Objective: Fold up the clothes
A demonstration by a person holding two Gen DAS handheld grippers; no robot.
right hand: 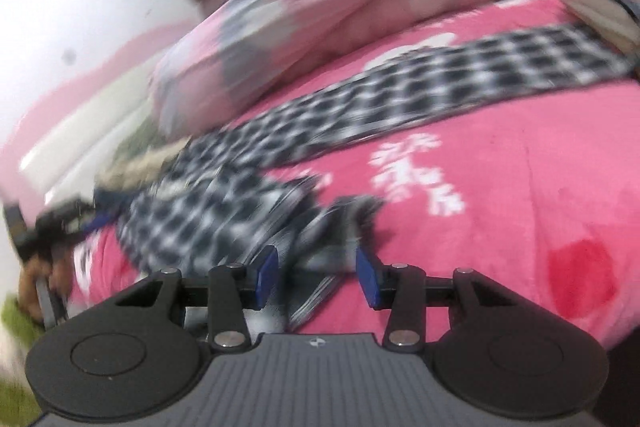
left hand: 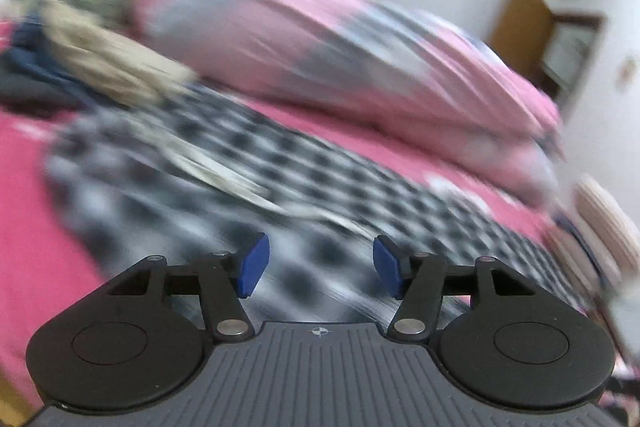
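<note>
The right tool (right hand: 317,277) hangs over a bed (right hand: 500,195) with its blue pads (right hand: 267,277) apart, nothing pinched between them. A checked shirt (right hand: 256,183) lies rumpled on the pink sheet just ahead, one long part stretching toward a pink quilt (right hand: 320,27). Everything is motion-blurred.

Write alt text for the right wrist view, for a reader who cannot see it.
The right gripper is open, holding nothing, above a black-and-white checked garment stretched across a pink bedsheet. A bundled pink quilt lies behind it. The picture is motion-blurred.
</note>
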